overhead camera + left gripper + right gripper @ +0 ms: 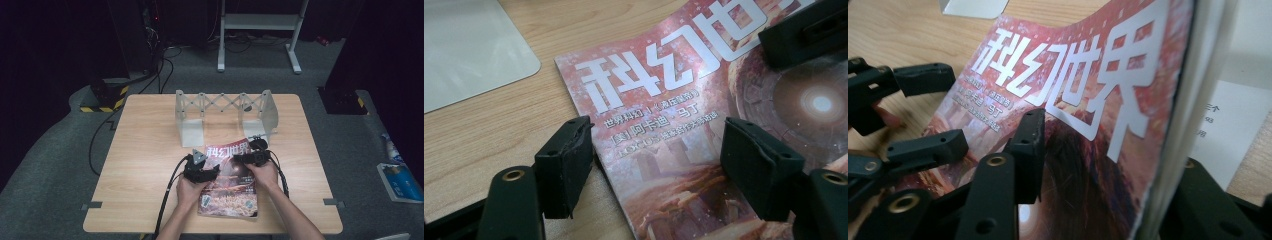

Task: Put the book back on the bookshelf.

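Working from the wooden table (150,150) down: the white accordion book rack (225,112) stands at the far side, and the red magazine (231,185) lies nearer me, its top edge almost at the rack's foot. My left gripper (659,165) hangs spread over the magazine's left edge, one jaw on the wood, one above the cover, pinching nothing. My right gripper (1108,165) straddles the lifted right edge, jaws half-drawn but, I judge, not yet clamped. Next, I reckon: squeeze firmly, then raise the magazine upright toward a rack slot.
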The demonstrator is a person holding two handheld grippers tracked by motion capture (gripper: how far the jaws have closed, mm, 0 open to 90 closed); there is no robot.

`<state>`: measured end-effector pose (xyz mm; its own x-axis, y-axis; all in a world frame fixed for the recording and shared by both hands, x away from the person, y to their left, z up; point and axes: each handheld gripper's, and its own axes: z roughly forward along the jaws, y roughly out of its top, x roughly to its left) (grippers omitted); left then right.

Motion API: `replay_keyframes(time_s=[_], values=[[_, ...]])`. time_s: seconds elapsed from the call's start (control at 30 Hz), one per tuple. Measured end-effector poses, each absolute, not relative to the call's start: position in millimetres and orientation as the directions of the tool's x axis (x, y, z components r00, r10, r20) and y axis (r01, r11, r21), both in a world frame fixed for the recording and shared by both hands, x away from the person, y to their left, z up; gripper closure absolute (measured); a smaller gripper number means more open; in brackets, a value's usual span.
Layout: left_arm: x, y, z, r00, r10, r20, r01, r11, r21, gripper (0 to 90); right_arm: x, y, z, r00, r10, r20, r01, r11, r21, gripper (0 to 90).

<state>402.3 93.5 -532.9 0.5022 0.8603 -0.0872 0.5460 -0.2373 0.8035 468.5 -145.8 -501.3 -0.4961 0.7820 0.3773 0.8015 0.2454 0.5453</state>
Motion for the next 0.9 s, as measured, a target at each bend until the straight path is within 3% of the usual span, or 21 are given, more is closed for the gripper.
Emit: replay_keyframes(time_s=[0.37,0.9], values=[[403.2,95.9,-532.6,0.509,0.854,-0.105,0.552,-0.23,0.802,28.1,467.3,-152.9,-498.6,-0.531,0.747,0.4,0.785,0.257,0.563,79.7],[404.8,100.7,-532.8,0.531,0.829,-0.176,0.569,-0.195,0.799,19.0,454.2,-161.2,-489.0,-0.632,0.662,0.404,0.713,0.292,0.638,84.0]])
